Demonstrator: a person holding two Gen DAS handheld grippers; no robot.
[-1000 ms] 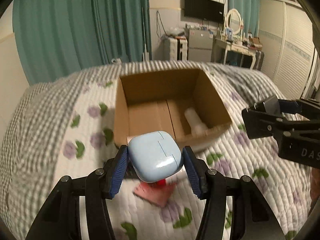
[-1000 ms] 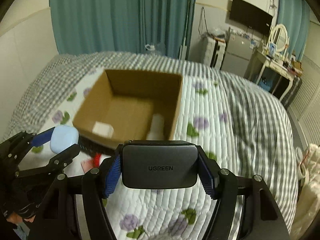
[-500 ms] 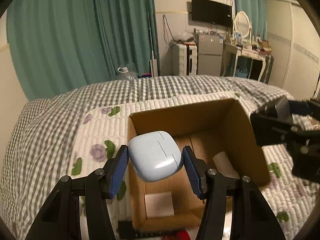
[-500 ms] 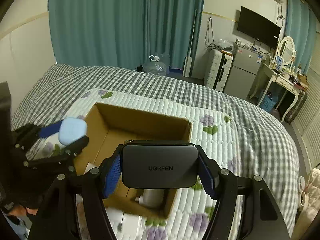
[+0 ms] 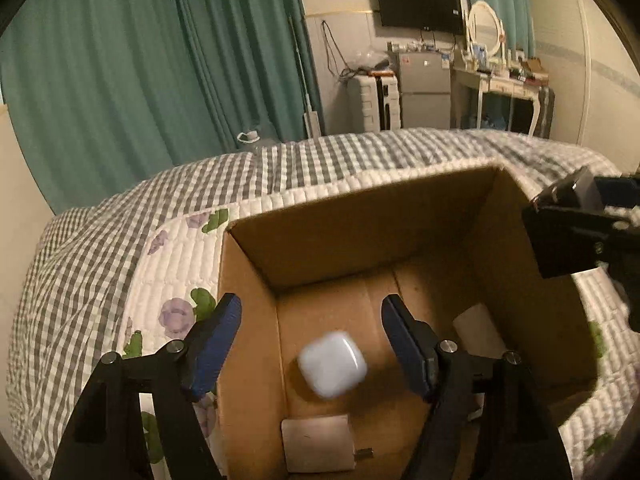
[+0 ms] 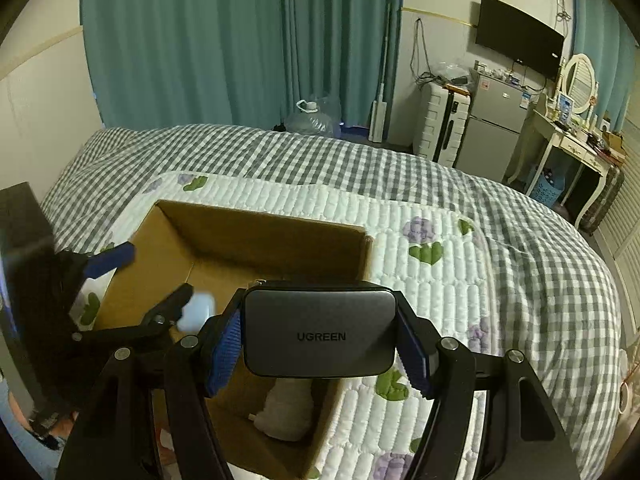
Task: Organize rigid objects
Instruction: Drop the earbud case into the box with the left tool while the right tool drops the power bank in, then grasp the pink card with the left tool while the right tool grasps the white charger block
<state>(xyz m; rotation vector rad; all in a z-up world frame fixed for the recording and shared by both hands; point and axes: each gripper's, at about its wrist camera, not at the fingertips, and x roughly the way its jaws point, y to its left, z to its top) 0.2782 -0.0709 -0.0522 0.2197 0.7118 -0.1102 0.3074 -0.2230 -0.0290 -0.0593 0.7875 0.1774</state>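
An open cardboard box [image 5: 360,216] sits on the bed and shows in the right wrist view [image 6: 256,228] too. My left gripper [image 5: 312,340] is open above the box. A pale blue earbud case [image 5: 332,364] is blurred in the air below its fingers, inside the box; it also shows in the right wrist view [image 6: 196,310]. My right gripper [image 6: 320,340] is shut on a grey UGREEN charger [image 6: 320,332], held over the box's right edge. The box holds a flat white block [image 5: 316,444] and a white cylinder [image 5: 478,330].
The bed has a white floral quilt [image 6: 436,248] over a grey checked cover [image 6: 320,156]. Teal curtains, a fridge, a dresser and a wall TV stand beyond the bed. A water jug [image 6: 312,120] sits on the floor.
My left gripper has opened and let go of the earbud case, which now drops into the box. Both grippers have moved forward over the box. The right gripper still holds the charger.
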